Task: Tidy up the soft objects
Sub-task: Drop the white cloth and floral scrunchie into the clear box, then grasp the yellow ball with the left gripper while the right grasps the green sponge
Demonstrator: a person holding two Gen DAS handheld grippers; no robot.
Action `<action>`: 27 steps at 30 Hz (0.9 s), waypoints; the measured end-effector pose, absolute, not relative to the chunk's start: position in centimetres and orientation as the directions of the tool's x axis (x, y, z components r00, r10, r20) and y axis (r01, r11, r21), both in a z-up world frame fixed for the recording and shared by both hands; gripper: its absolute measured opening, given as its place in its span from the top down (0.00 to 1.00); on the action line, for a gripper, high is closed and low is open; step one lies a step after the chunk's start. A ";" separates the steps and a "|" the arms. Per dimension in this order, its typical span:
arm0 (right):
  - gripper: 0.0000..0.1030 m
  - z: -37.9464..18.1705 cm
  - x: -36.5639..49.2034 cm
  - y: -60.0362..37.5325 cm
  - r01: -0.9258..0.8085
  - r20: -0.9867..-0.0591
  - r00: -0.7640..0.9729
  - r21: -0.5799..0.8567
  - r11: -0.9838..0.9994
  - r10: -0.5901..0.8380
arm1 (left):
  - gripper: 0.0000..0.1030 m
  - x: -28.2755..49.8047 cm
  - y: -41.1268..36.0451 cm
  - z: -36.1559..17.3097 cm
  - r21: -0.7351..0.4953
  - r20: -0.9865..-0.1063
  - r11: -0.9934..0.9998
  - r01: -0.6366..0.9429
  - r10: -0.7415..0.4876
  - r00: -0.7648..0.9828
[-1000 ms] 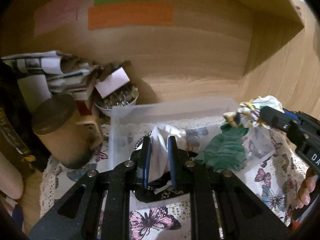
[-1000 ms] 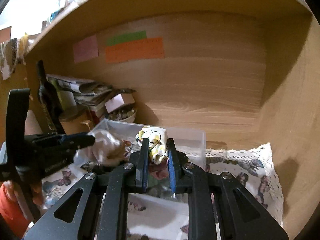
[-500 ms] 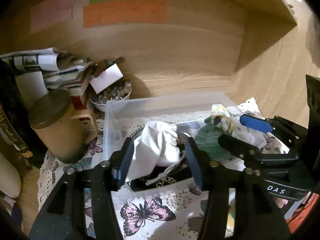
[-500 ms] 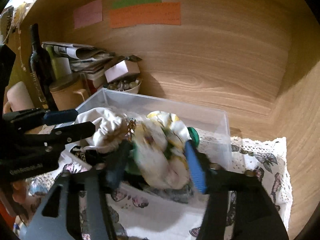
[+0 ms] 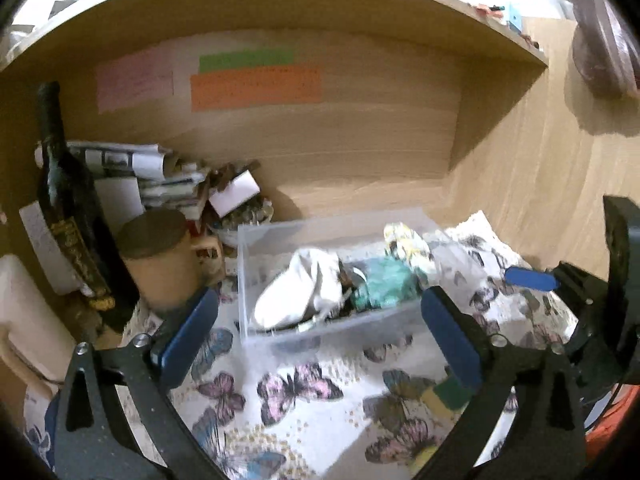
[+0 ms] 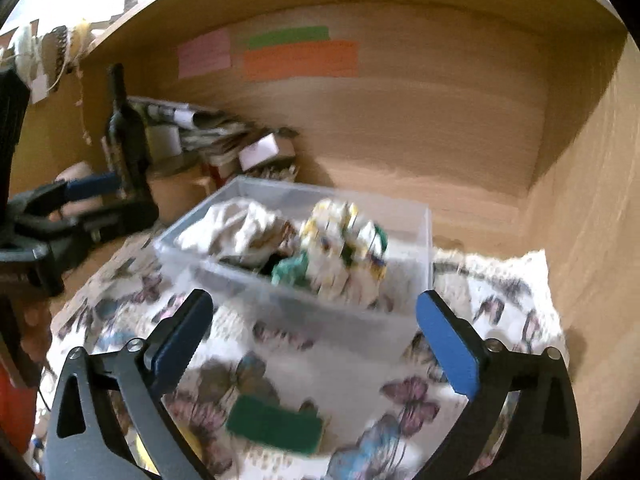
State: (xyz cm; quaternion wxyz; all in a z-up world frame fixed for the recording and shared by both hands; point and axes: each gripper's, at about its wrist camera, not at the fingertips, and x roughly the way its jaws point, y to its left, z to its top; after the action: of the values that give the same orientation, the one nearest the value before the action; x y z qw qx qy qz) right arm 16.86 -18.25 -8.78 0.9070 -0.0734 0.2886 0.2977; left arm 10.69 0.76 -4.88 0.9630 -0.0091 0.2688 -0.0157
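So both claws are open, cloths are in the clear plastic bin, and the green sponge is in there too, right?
Not the green rectangular sponge: the right wrist view shows it on the butterfly-print cloth, outside the clear plastic bin. The rest holds: left claw and right claw open.

Right wrist view smeared by motion blur, green sponge [image 6: 275, 425] edges unclear, sticky notes' [image 5: 256, 87] writing unreadable

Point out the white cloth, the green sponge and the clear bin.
white cloth [image 5: 298, 292]: left wrist view, middle of the bundle.
green sponge [image 6: 274, 424]: right wrist view, green top face.
clear bin [image 5: 332, 328]: left wrist view, near wall.
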 end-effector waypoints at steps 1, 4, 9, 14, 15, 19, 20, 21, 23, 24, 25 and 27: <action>0.01 -9.3 16.6 -18.3 -0.589 -0.581 0.640 0.050 0.807 0.502 | 0.00 10.3 0.7 -5.4 -0.028 -0.532 0.999 0.027 -0.037 0.846; 0.01 -11.2 15.9 -18.3 -0.599 -0.631 0.588 0.080 0.797 0.505 | 0.00 9.8 0.4 -6.8 -0.021 -0.564 1.000 0.022 -0.030 0.826; 0.04 -13.8 15.0 -18.0 -0.611 -0.690 0.531 0.088 0.786 0.491 | 0.00 8.5 -0.1 -9.4 -0.030 -0.626 0.999 0.027 -0.040 0.779; 0.36 -15.3 15.0 -18.0 -0.618 -0.726 0.479 0.122 0.777 0.494 | 0.00 7.3 -1.0 -11.1 -0.062 -0.669 0.997 0.053 -0.080 0.739; 0.39 -15.4 14.8 -18.1 -0.608 -0.723 0.493 0.111 0.786 0.483 | 0.00 7.0 -1.3 -11.3 -0.061 -0.671 0.997 0.057 -0.083 0.737; 0.41 -15.1 14.2 -19.2 -0.588 -0.701 0.515 0.129 0.799 0.493 | 0.00 6.3 -2.5 -12.0 -0.065 -0.685 0.994 0.086 -0.107 0.721; 0.41 -14.9 14.0 -19.6 -0.578 -0.694 0.529 0.127 0.806 0.488 | 0.00 6.2 -2.8 -12.2 -0.075 -0.690 0.993 0.096 -0.121 0.714; 0.42 -14.6 13.8 -20.0 -0.567 -0.686 0.543 0.124 0.814 0.484 | 0.00 6.1 -3.0 -12.4 -0.084 -0.694 0.991 0.102 -0.132 0.708; 0.42 -14.0 13.3 -20.9 -0.549 -0.673 0.563 0.128 0.826 0.479 | 0.00 5.9 -3.6 -13.0 -0.103 -0.708 0.987 0.121 -0.158 0.689; 0.42 -13.8 13.1 -21.3 -0.541 -0.667 0.572 0.131 0.831 0.477 | 0.00 5.9 -3.8 -13.2 -0.107 -0.710 0.986 0.125 -0.164 0.685; 0.42 -13.5 12.8 -21.8 -0.528 -0.660 0.585 0.132 0.839 0.472 | 0.00 5.8 -4.1 -13.5 -0.115 -0.713 0.985 0.129 -0.172 0.680; 0.42 -13.2 12.4 -22.5 -0.513 -0.651 0.600 0.134 0.848 0.466 | 0.00 5.6 -4.6 -14.1 -0.130 -0.716 0.982 0.136 -0.188 0.672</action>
State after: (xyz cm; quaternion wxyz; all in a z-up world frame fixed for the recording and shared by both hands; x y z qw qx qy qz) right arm 12.38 -22.46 -13.18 0.8937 -0.0333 0.3539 0.2738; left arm 5.61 -4.56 -14.08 0.9138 -0.0327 0.3950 -0.0886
